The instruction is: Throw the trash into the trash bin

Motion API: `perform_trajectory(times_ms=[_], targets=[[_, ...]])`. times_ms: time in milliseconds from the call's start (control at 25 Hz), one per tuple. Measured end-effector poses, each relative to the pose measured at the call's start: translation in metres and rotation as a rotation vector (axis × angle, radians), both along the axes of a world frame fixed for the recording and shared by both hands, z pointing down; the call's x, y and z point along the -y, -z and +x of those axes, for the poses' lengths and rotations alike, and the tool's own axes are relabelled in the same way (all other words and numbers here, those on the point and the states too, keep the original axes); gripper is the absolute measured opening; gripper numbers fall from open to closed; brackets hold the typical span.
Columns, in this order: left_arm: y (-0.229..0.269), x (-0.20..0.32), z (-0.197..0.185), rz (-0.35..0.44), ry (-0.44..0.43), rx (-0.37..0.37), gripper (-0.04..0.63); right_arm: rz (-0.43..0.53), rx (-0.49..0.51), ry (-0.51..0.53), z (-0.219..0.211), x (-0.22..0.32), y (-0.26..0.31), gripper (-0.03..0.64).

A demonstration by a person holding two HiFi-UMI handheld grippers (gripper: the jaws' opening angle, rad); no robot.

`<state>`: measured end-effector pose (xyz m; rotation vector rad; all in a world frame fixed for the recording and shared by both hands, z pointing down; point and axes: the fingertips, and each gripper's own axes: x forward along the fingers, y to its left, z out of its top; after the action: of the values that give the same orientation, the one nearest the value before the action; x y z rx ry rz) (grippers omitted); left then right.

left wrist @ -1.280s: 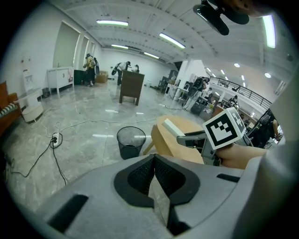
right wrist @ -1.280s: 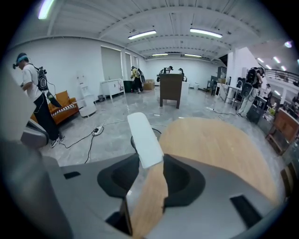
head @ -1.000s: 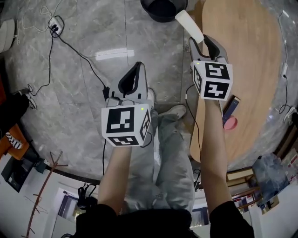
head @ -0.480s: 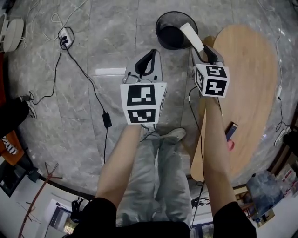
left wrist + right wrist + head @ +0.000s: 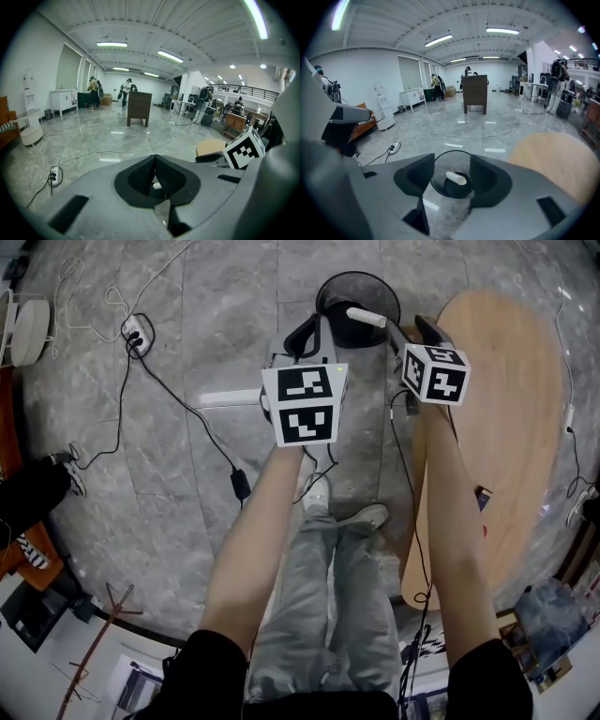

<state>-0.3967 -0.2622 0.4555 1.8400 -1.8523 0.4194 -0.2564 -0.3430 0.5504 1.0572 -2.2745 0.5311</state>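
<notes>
The black mesh trash bin (image 5: 356, 298) stands on the grey floor just ahead of both grippers. A white cylindrical piece of trash (image 5: 366, 318) is loose in the bin's mouth; the right gripper view shows this trash (image 5: 455, 177) inside the bin (image 5: 440, 187). My right gripper (image 5: 410, 331) hangs over the bin's right rim, and its jaws have just been opening. They stand wide apart (image 5: 452, 161) with nothing between them. My left gripper (image 5: 311, 334) is at the bin's left rim, shut (image 5: 154, 160) and empty.
A round wooden table (image 5: 511, 381) lies right of the bin, close to my right arm, with a small dark object (image 5: 483, 495) on it. A power strip (image 5: 136, 332) and cables cross the floor at left. A person's legs and shoes (image 5: 361, 517) are below.
Both grippers moved forward to the bin. The right jaws opened and the white trash left them; it now sits in the bin's mouth.
</notes>
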Motion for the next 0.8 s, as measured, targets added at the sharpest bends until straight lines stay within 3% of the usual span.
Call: perform_trajectory(times_ms=[120,240,280,520,800], targets=[[0.002,0.0,0.005,0.003,-0.006,-0.014,0.008,0.023,-0.002,-0.015,0.006,-0.008,0.012,0.186],[0.001,-0.005,0.017,0.0,-0.025,-0.025,0.008,0.046,0.009,-0.047,0.017,-0.022,0.025,0.036],[0.0,-0.008,0.021,-0.004,-0.033,-0.026,0.008,0.051,0.03,-0.052,0.02,-0.029,0.03,0.024],[0.0,-0.031,0.055,-0.02,-0.048,-0.038,0.008,0.086,0.104,-0.086,0.051,-0.063,0.062,0.017],[-0.002,-0.078,0.117,-0.054,-0.081,-0.075,0.008,0.116,0.114,-0.239,0.127,-0.122,0.091,0.017]])
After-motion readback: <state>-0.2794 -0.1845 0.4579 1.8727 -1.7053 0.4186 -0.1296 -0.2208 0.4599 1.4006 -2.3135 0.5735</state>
